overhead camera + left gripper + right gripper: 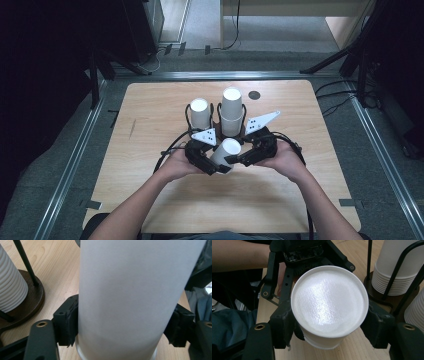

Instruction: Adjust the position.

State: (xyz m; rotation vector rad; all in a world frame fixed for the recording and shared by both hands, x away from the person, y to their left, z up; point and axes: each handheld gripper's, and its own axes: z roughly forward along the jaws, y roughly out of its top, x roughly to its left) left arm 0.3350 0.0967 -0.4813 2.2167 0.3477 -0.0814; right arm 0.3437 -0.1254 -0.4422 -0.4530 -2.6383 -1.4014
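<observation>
I have both tools on the same white paper cup [224, 152], upside down with its flat base up, between my hands at the near middle of the pale wooden table [150, 115]. My left gripper [206, 162] has its 2 black jaws closed onto the cup's smooth side wall, low down near the rolled rim by the wood. My right gripper [246, 156] pinches the same cup higher up, just under the base, its jaws pressed against opposite sides. I judge the cup light, thin and easy to crush, and its smooth wall may slip, so I would keep the squeeze gentle and hold near the base or the rim, where the paper is stiffest. Just beyond stand 2 stacks of white paper cups, 1 shorter [200, 114] and 1 taller [232, 111], in black wire holders on dark round bases [30, 302].
</observation>
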